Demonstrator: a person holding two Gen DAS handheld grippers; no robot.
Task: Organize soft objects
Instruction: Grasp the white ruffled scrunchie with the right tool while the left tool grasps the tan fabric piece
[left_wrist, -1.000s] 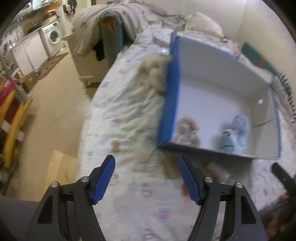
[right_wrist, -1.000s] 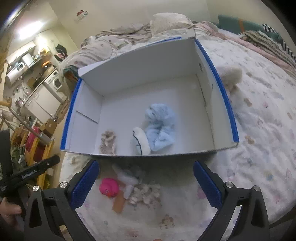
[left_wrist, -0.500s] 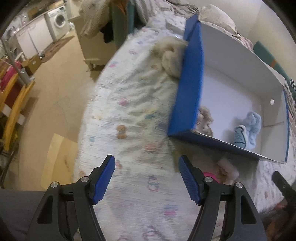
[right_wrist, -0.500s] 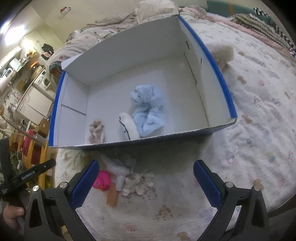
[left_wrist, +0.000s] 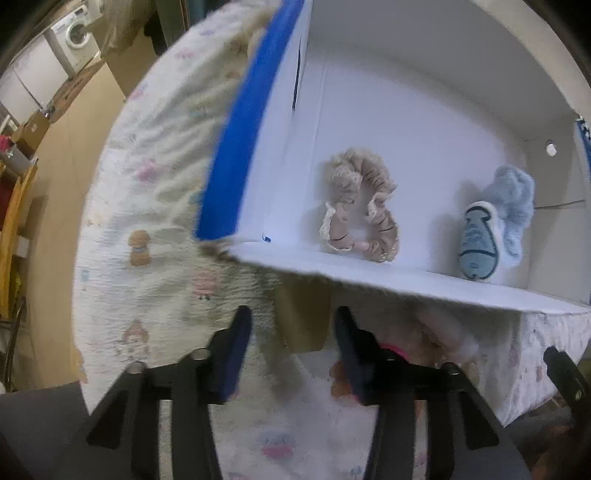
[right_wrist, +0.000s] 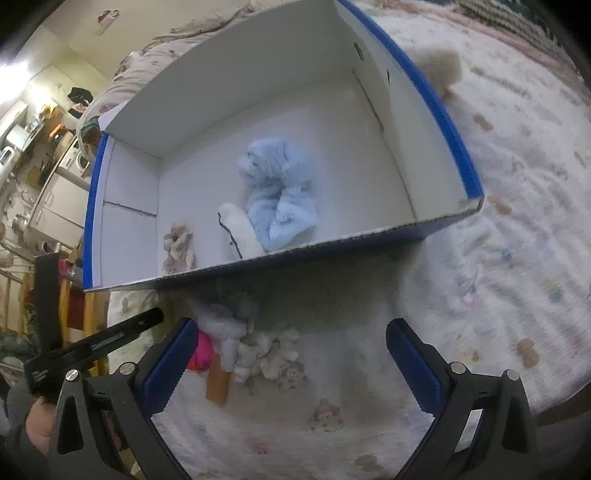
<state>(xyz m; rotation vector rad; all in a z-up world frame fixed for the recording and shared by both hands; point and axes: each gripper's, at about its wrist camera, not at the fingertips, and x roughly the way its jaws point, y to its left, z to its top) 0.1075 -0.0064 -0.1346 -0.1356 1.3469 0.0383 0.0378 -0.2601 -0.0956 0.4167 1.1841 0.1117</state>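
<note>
**A:** Where do the soft things lie, and which are in the box?

**B:** A white box with blue outer walls (right_wrist: 439, 107) sits on a patterned bedspread (right_wrist: 517, 229). Inside, in the right wrist view, a pale blue plush (right_wrist: 280, 192) lies at frame centre, a white slipper-like piece (right_wrist: 240, 232) touches its lower left, and a beige scrunchie (right_wrist: 179, 247) rests left of that, close to the near wall. Outside, below the near wall, a loose pile shows at lower centre: a white fluffy piece (right_wrist: 225, 325), a cream knobbly item (right_wrist: 273, 358), a pink toy (right_wrist: 202, 354) and a tan flat piece (right_wrist: 218, 386).

**A:** And the claws?

**B:** The left gripper (left_wrist: 291, 332), at bottom centre of its own view, has just been closing; its blue pads stand narrowed either side of that tan piece (left_wrist: 301, 317). Motion blur hides whether they press it, so I cannot tell. The right gripper (right_wrist: 288, 362) is spread wide above the pile, grasping nothing. A fluffy cream toy (right_wrist: 441, 66) lies beyond the box, upper right.
</note>
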